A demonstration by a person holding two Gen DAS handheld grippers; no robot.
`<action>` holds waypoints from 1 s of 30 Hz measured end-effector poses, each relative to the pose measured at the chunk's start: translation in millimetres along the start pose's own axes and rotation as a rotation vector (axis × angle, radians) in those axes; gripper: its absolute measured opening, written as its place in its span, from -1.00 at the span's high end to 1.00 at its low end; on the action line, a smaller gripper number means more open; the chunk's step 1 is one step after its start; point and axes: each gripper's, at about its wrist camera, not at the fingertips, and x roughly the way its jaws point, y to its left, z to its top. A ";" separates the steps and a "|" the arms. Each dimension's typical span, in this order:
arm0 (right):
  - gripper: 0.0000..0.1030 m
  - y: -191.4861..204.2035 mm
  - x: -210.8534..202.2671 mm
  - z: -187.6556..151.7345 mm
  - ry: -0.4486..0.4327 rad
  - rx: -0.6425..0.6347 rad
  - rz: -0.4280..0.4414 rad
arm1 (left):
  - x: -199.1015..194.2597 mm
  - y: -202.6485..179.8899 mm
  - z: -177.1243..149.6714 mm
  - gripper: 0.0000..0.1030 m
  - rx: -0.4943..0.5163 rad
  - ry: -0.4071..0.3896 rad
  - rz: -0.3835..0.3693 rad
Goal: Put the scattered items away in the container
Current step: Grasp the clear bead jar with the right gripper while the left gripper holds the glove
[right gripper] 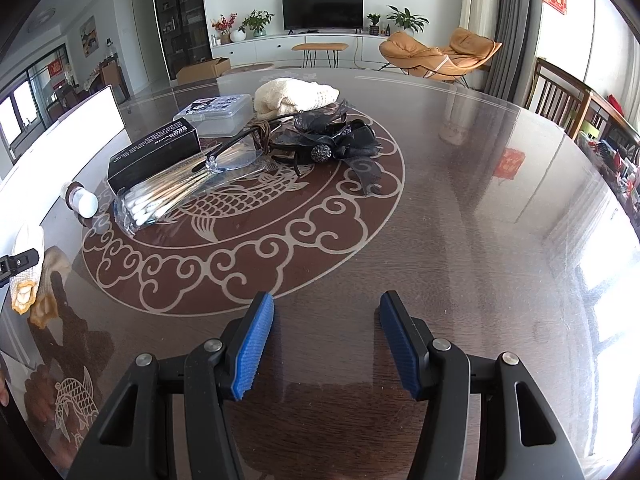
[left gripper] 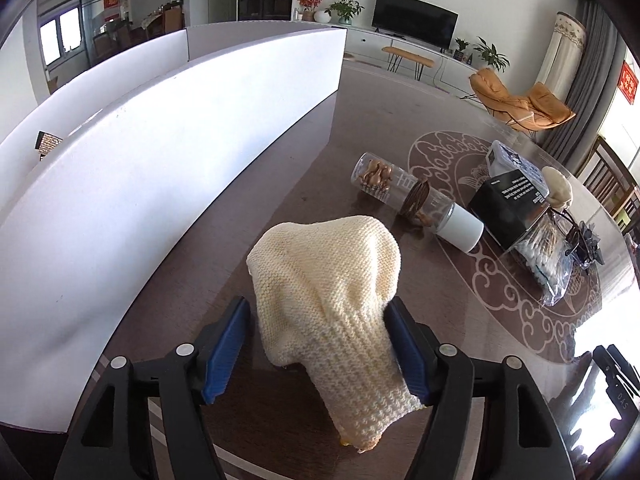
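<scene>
Left claw (left gripper: 320, 344) spread wide, cream knitted cloth (left gripper: 324, 288) draped loose between the blue pads (left gripper: 404, 352), beside the white container wall (left gripper: 160, 152) along the worktop (right gripper: 480, 200) edge; container's inside hidden. Right claw (right gripper: 326, 344) released, nothing in it, over bare worktop. Lying near the worktop's middle: glass jar (left gripper: 380, 178) with brown pieces inside, white-capped bottle (left gripper: 448, 222), black box (right gripper: 156, 152), clear lidded case (right gripper: 218, 114), bag of cotton swabs (right gripper: 160, 196), glasses (right gripper: 236, 152), black bow (right gripper: 340, 144).
</scene>
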 end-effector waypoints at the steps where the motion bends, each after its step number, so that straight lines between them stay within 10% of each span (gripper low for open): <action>1: -0.11 -0.2 0.1 0.0 0.000 0.001 0.002 | 1.4 0.8 -0.3 -0.50 -0.003 0.002 0.001; 24: -0.10 0.0 -8.4 -1.2 -0.035 0.008 0.003 | -7.0 3.6 -9.1 -0.51 0.079 -0.032 -0.105; 27: -0.10 19.1 -36.8 7.3 -0.207 -0.020 0.324 | 2.5 1.4 -4.9 -0.50 0.080 -0.015 -0.091; 30: -0.10 90.7 -36.9 42.9 -0.197 -0.268 0.547 | 5.4 -1.7 -4.3 -0.52 0.090 -0.026 -0.034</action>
